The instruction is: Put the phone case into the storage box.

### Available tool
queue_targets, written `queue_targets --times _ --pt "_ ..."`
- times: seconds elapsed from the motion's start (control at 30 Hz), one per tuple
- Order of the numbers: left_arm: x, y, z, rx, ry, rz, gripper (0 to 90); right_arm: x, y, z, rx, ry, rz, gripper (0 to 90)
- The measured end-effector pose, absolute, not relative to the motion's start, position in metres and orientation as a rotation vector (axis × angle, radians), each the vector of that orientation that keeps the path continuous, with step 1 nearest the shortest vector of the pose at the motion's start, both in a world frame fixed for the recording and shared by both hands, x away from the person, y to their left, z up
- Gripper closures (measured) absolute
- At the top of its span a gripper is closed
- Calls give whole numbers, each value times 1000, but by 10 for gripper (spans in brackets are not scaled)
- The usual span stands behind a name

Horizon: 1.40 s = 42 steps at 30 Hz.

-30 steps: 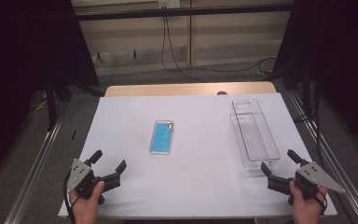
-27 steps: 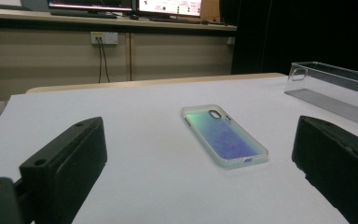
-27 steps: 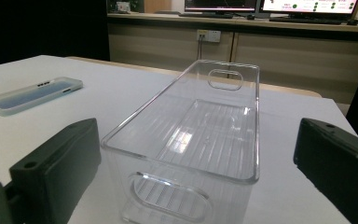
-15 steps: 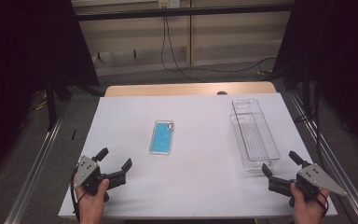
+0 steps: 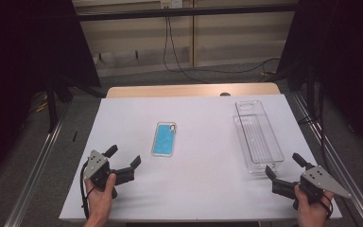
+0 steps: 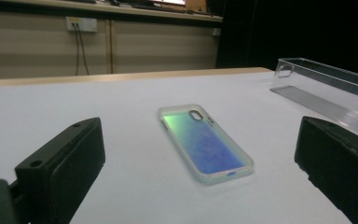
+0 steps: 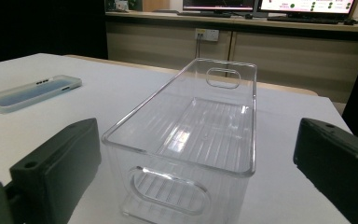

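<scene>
A blue phone case (image 5: 164,139) lies flat near the middle of the white table (image 5: 198,118); in the left gripper view the phone case (image 6: 205,142) shows iridescent green and blue. My left gripper (image 5: 124,157) is open at the table's front left, pointed toward the case and a short way from it. A clear plastic bin (image 5: 257,135) stands at the right. My right gripper (image 5: 285,165) is open just in front of the bin's near end. In the right gripper view the clear bin (image 7: 191,126) sits between the jaws, which stand wide apart with nothing held.
The phone case (image 7: 30,93) lies far left in the right gripper view. Metal rails (image 5: 38,163) run along both sides of the table. Dark curtains and cables (image 5: 179,52) stand behind the far edge. A wooden strip (image 5: 194,90) borders the back.
My left gripper has moved right and slightly forward toward the phone case. The right gripper has hardly moved.
</scene>
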<state>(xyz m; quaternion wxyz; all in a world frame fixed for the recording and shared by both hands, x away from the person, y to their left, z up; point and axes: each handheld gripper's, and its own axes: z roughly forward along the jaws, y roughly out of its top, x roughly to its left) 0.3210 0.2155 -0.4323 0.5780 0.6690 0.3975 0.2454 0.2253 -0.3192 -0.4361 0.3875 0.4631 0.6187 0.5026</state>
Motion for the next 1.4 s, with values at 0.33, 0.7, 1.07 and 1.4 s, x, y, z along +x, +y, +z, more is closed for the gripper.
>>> queue_targets --times 0.33,0.7,1.07,1.4 --pt "331 198 -432 1629 893 577 24 225 -319 -436 1175 1577 1280 2" --pt "351 189 -434 1666 871 597 29 225 -319 -436 1181 1578 1275 1" --pt "366 184 -430 1661 896 620 22 225 -319 -436 1179 1576 1270 2" --pt "381 179 -423 1666 901 592 16 226 -318 -436 1182 1581 1270 2"
